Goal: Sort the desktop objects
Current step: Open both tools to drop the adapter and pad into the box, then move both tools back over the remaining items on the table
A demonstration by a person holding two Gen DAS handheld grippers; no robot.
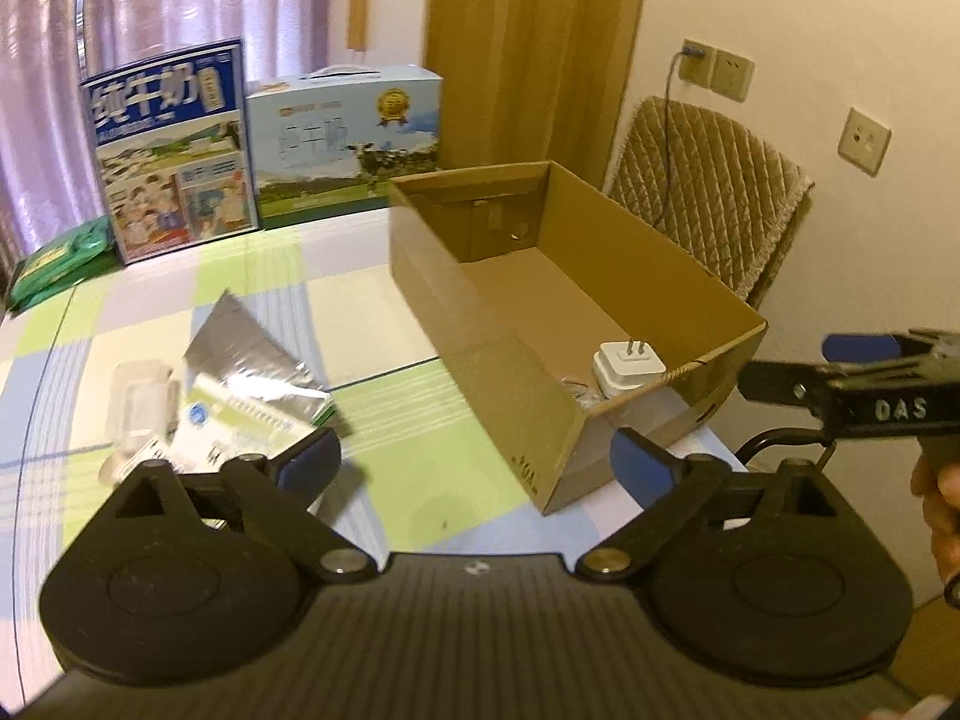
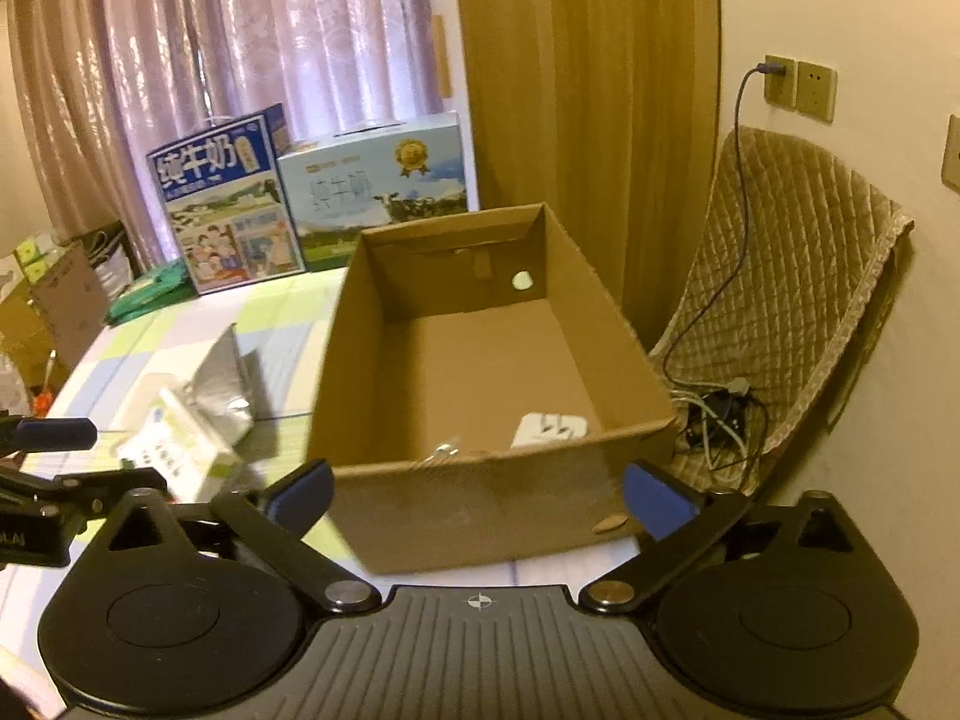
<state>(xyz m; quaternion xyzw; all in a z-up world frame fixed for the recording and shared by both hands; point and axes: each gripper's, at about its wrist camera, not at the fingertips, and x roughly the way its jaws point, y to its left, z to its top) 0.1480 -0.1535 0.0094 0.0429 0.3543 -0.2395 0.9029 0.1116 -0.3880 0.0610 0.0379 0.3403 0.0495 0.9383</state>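
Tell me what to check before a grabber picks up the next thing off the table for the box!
1. Left gripper open and holding nothing: ok.
2. Right gripper open and holding nothing: ok.
3. Cardboard box open on top with room inside: ok.
4. White charger already lies in the box: ok.
5. Silver pouch, green-white packet and clear plastic case still on the table: not ok.
6. Whether the pile's items come apart easily: cannot tell.

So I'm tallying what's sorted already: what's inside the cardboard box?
Inside the cardboard box: a white plug adapter near the front wall, with something small and shiny beside it. The front wall hides the nearest strip of floor.
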